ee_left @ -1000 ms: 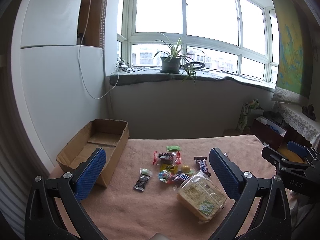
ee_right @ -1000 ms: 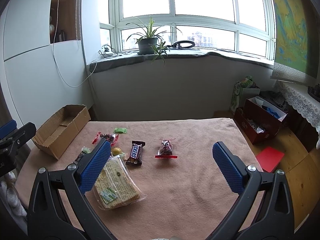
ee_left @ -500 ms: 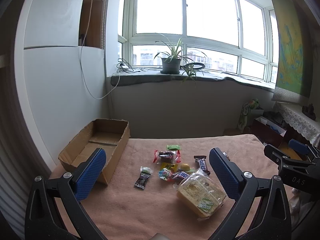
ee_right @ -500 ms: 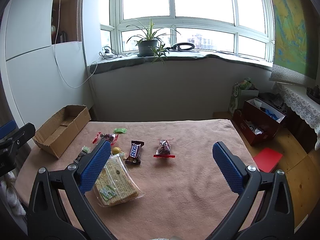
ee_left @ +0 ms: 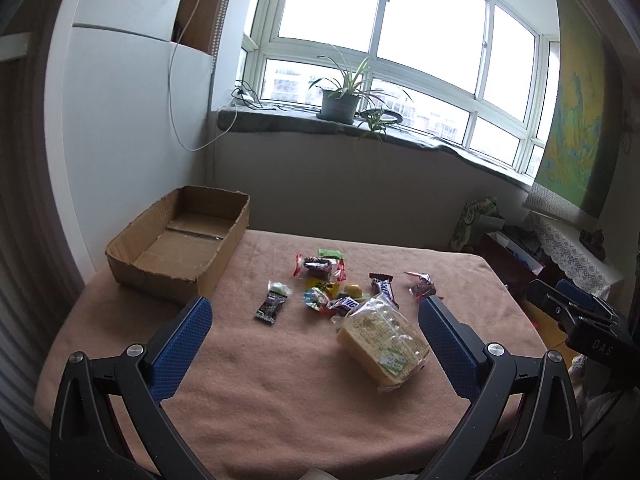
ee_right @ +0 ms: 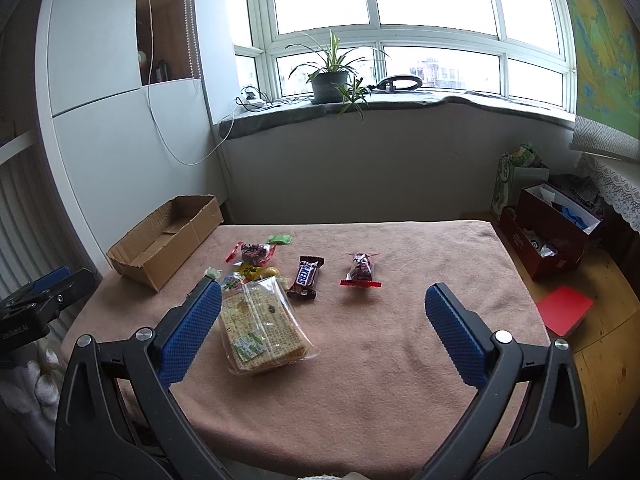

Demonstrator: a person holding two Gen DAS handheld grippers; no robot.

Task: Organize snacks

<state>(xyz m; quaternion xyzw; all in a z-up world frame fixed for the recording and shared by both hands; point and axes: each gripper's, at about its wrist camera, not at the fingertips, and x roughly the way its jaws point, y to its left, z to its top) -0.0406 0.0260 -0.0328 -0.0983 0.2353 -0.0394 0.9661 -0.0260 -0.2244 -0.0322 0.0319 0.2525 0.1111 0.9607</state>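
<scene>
Both claws are being held wide apart and empty above the near edge of the table: the left gripper [ee_left: 314, 330] and the right gripper [ee_right: 322, 316] are gripping nothing.

The snacks are lying loose on the pink cloth [ee_right: 400, 360]. The cracker pack [ee_right: 262, 328] is lying nearest, with the Snickers bar [ee_right: 306, 278] at about 1 o'clock from it and the red-ended candy [ee_right: 362, 270] further off toward 2 o'clock. The cardboard box [ee_left: 180, 244] is standing empty at about 10 o'clock from the pile.

The cracker pack is judged to be light but brittle, its clear film slippery and loose, so it is best taken across its short sides with gentle pressure. The Snickers bar is judged firmer and is best pinched across its width. The small candies [ee_left: 326, 298] are likely to slip; a twisted wrapper end is being offered as a hold.

The small candies are overlapping, so their count cannot be told, and several labels are being lost to blur. In the right wrist view some are being hidden behind the left pad.
</scene>
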